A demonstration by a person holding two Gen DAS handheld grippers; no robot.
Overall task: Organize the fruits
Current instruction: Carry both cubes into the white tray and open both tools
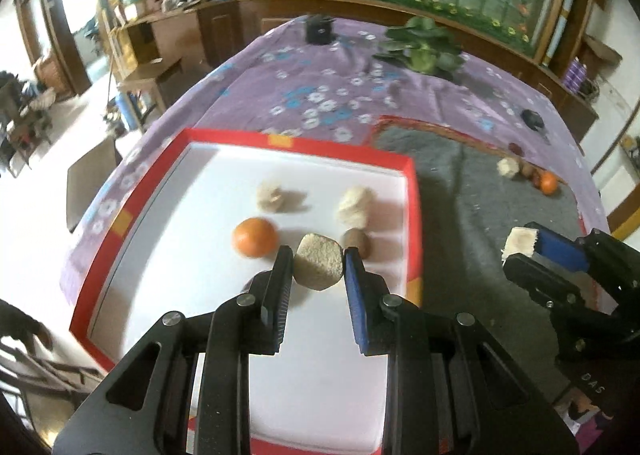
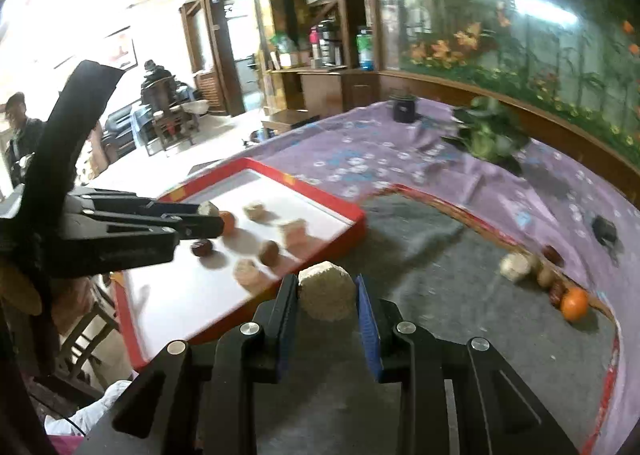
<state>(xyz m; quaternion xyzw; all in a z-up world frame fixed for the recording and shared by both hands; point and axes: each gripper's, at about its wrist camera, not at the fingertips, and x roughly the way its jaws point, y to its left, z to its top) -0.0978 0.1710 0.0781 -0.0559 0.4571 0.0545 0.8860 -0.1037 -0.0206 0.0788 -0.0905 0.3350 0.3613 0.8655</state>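
My left gripper (image 1: 319, 253) is shut on a beige grainy chunk (image 1: 319, 267) and hangs over the red-rimmed white tray (image 1: 414, 215). In the tray lie an orange (image 1: 255, 237), a brown round fruit (image 1: 357, 241) and two pale lumps (image 1: 272, 195) (image 1: 355, 205). My right gripper (image 2: 327, 279) is shut on a similar beige chunk (image 2: 327, 291) above the grey mat (image 2: 440, 275), just right of the tray (image 2: 352, 221). From the left wrist view the right gripper (image 1: 520, 247) shows at the right edge with its chunk (image 1: 519, 242). A small pile with an orange (image 2: 574, 303) and a pale lump (image 2: 516, 266) lies on the mat's far right.
A purple flowered cloth (image 1: 320, 95) covers the table. A green leafy bunch (image 1: 424, 47) and a black pot (image 1: 319, 29) stand at the far side, and a small dark object (image 1: 532, 119) lies at the right. People and chairs are in the room to the left (image 2: 160, 111).
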